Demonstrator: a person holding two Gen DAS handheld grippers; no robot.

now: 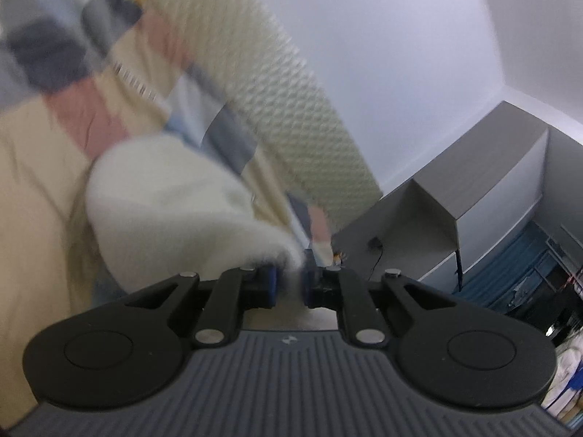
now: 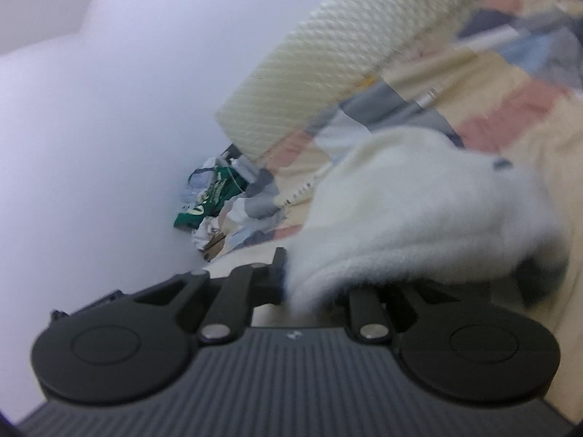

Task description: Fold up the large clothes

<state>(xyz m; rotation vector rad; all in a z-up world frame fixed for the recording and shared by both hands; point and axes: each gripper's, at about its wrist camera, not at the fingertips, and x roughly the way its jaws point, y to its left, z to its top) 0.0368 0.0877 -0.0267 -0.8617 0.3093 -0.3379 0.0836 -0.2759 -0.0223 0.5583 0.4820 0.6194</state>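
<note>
A fluffy white garment (image 1: pixel 171 207) lies bunched over a patchwork bedspread (image 1: pixel 36 189). My left gripper (image 1: pixel 289 284) is shut on one edge of it, with the cloth pinched between the blue-padded fingers. In the right wrist view the same white garment (image 2: pixel 419 196) drapes over my right gripper (image 2: pixel 309 291), which is shut on another edge. The cloth hides the right finger there. Both views are tilted and blurred.
A cream quilted headboard (image 1: pixel 288 83) runs along the bed against a white wall (image 2: pixel 109 109). A grey cabinet (image 1: pixel 473 189) stands at the right in the left wrist view. A heap of clothes with a green item (image 2: pixel 215 196) lies by the wall.
</note>
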